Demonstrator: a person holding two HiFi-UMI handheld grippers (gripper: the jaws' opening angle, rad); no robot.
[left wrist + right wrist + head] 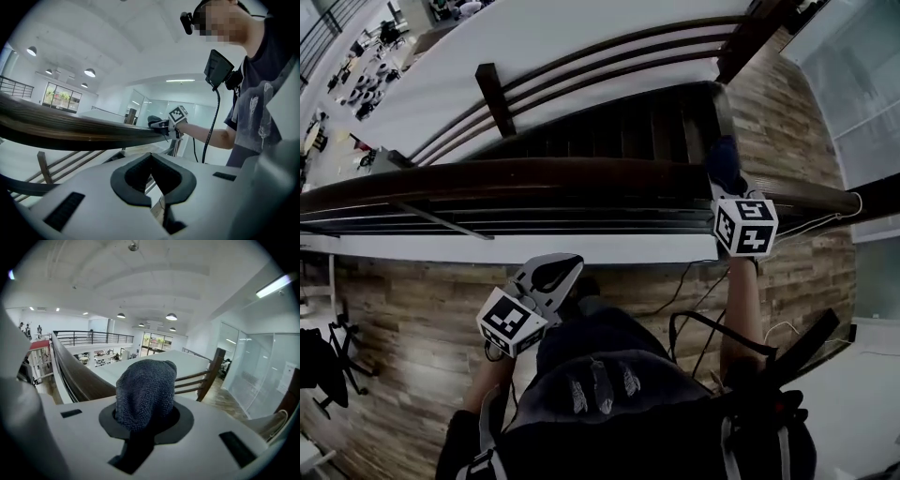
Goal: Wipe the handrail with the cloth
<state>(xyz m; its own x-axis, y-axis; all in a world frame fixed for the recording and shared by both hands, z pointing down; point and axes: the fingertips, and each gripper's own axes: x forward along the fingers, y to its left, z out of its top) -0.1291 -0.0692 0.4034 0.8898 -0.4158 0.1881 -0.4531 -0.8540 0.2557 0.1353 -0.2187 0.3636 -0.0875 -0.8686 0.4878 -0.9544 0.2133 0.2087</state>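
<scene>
The dark brown handrail [534, 178] runs left to right across the head view. My right gripper [727, 187] is at its right part, shut on a dark grey-blue knitted cloth [724, 161] that lies on top of the rail. In the right gripper view the cloth [145, 390] bulges out of the jaws and the handrail [77, 376] stretches away on the left. My left gripper [555, 274] hangs back from the rail over the floor, shut and holding nothing. From the left gripper view [151, 161] the handrail [70, 129] passes above, with the right gripper [161, 124] and cloth at its far end.
Beyond the rail a staircase [619, 127] descends, with its own lower rails and a dark post [495, 98]. A glass wall [853, 84] stands at the right. Cables [694, 300] hang by my body over wood-plank flooring [412, 309]. An open hall lies below at the far left.
</scene>
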